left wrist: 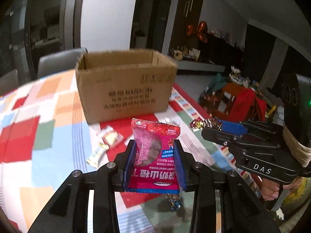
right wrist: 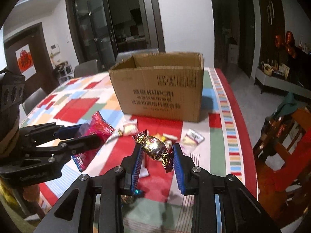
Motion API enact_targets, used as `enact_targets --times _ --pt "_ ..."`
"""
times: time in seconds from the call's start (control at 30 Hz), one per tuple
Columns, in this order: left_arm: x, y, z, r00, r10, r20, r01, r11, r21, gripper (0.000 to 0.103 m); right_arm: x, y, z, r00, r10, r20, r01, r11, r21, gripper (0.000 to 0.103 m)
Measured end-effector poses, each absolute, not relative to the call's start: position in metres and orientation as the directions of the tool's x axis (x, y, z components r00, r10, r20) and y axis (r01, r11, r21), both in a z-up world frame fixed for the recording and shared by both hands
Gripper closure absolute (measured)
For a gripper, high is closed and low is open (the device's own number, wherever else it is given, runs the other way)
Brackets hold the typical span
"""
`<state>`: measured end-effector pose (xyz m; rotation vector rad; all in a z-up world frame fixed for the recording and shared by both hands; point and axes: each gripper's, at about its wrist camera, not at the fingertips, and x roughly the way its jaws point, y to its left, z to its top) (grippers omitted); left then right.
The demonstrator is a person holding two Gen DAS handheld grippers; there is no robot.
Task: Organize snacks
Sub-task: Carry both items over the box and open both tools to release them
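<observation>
While lifted, pink packet [left wrist: 153,155] clamped between left claw [left wrist: 154,145] pads

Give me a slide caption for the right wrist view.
Right tongs grip a foil-wrapped candy above the patchwork tablecloth, facing an open cardboard box.

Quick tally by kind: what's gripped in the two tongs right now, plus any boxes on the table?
pink hawthorn packet, in the left tongs: 1
foil-wrapped candy, in the right tongs: 1
cardboard box, open-topped: 1
Total: 3
The loose snacks on the cloth are too blurred to count.
</observation>
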<state>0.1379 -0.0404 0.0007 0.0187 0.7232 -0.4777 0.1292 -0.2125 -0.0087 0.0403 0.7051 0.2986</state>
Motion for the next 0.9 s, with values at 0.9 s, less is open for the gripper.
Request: enact_targets --times 0.9 --pt "0.230 -0.021 0.093 0.797 -0.350 -0.493 0.367 0.928 -0.065 0.066 0.219 -0.201 0.083 0.832 0.292 -0.472 -0.276 0.955 0.105 0.071"
